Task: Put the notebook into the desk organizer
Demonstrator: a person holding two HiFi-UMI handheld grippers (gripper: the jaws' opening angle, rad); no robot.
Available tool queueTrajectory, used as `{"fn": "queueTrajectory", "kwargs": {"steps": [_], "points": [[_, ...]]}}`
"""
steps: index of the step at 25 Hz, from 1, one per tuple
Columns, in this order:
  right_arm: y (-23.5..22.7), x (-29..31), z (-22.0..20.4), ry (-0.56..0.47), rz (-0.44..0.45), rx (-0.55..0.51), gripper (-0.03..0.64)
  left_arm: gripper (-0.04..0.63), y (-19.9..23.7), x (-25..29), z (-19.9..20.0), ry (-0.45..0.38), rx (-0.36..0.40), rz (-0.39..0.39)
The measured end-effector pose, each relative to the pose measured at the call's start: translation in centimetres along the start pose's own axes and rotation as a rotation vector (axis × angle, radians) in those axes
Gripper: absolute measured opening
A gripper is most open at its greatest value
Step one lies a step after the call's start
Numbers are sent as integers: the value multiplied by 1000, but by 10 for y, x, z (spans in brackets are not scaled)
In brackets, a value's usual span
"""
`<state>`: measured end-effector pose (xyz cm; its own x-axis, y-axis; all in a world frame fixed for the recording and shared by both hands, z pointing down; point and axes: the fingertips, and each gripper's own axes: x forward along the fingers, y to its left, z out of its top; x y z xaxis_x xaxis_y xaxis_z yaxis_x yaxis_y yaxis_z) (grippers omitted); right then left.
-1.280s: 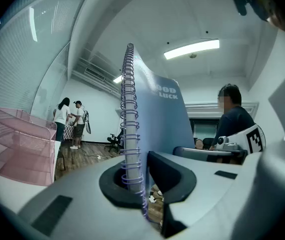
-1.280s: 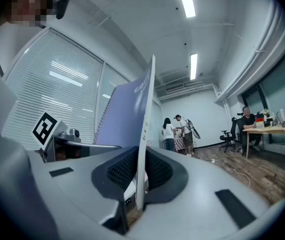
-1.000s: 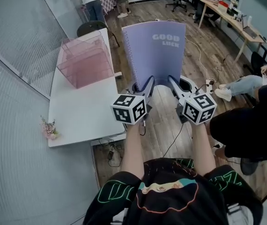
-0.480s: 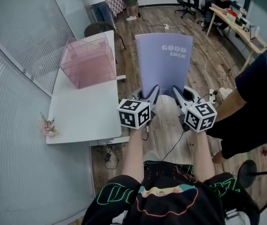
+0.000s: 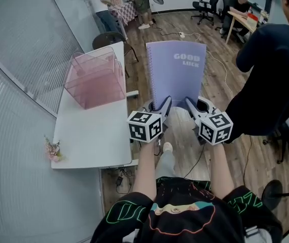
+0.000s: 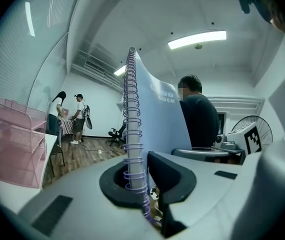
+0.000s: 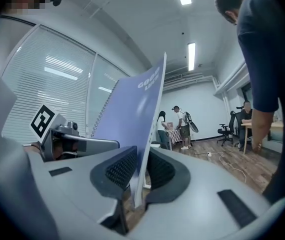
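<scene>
Carry step; insertion not begun. White surface (image 5: 91,135): bare in front of desk organizer (image 5: 96,80). Bystander (image 5: 271,70) crowds right of organizer. Notebook (image 5: 177,75) upright midair, right of organizer, past surface edge. Left gripper (image 5: 162,105) fingers clamp spiral corner. Right gripper (image 5: 191,105) fingers, just been opening slightly, pinch free edge. Next: swing left, clear organizer rim, lower into slot.

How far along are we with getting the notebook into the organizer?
Done: the purple spiral notebook is picked up and held upright, off the table. In hand: the left gripper clamps its spiral edge, the right gripper its open edge, jaws just opening slightly. Remaining: carry it to the pink desk organizer on the white table and slot it in.
</scene>
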<state>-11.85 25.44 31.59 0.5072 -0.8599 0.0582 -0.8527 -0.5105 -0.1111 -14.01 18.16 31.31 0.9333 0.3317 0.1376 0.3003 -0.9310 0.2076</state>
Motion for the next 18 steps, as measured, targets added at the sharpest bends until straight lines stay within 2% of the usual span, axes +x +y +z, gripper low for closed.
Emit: {"fn": "queueTrajectory", "kwargs": {"steps": [4,7,10,14,18], "points": [[-42,54,0,-1,-30,-4,60,38,42,50,9,-11,12,-39],[-69,82,-6,10,-39,-5,58,38,67,83,6,-12,-7,-42],[-104,120,-3,26,-60,-15,58,40,99,129,15,5,-19,-69],[-147,179,-4,51,-90,30,58,38,145,181,26,36,-25,-98],[-178,244,-2,85,-79,36,58,38,202,225,39,54,-51,-83]]}}
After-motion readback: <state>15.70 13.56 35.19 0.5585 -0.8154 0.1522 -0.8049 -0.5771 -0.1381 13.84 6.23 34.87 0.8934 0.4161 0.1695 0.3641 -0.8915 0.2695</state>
